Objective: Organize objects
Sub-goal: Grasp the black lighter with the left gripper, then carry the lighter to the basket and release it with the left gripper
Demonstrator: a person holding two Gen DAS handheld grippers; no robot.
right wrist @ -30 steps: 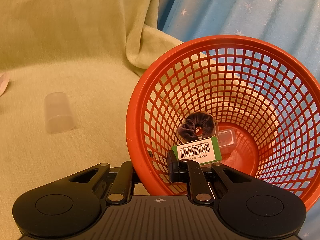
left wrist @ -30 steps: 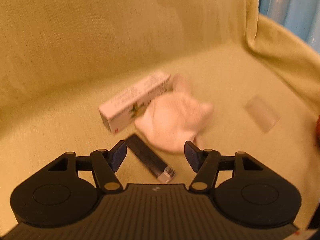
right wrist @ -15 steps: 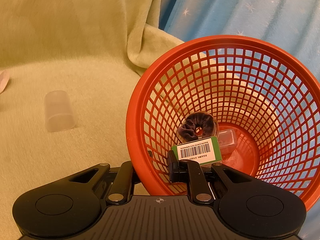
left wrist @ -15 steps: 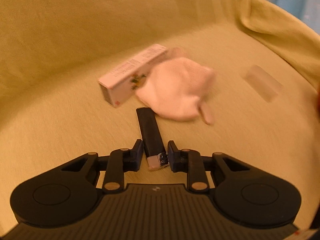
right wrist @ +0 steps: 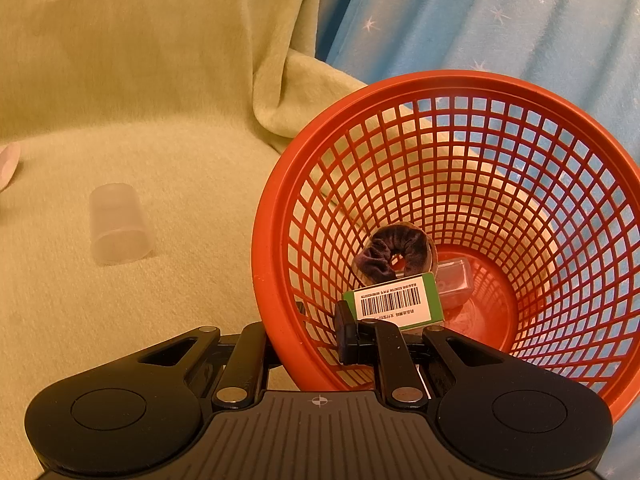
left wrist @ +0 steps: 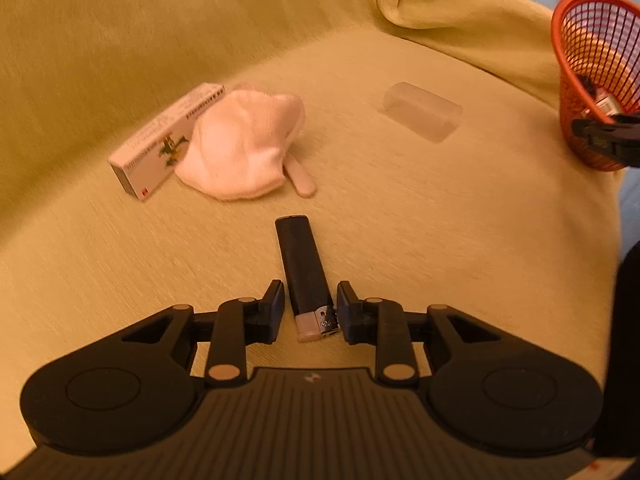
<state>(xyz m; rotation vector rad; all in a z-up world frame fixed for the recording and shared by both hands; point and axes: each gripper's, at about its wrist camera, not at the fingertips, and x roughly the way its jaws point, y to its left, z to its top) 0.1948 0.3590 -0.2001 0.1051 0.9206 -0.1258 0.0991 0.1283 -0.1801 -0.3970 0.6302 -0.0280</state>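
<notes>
1. The left gripper (left wrist: 310,312) points down at a seat covered by a yellow-green blanket (left wrist: 400,220).
2. Its jaws have just been opening a little. They stand narrowly apart around the metal end of a black lighter (left wrist: 302,264). The right pad is at the lighter's head, and a slim gap shows on the left side.
3. The lighter lies flat on the blanket, its dark body pointing away from the gripper.
4. Beyond it, a pale pink sock (left wrist: 244,152) is bunched up against a white carton (left wrist: 156,148). A pink stick (left wrist: 300,178) pokes out from under the sock.
5. A clear plastic cup (left wrist: 420,112) lies on its side, well apart from the sock.
6. The right gripper (right wrist: 320,320) has its jaws pinching the wall of an orange mesh basket (right wrist: 264,240), one finger outside and one inside.
7. The tilted basket holds a dark scrunchie (right wrist: 394,258), a green box with a barcode (right wrist: 394,300) and a small clear case (right wrist: 454,280).
8. A blue starred curtain (right wrist: 480,20) hangs behind the basket.
</notes>
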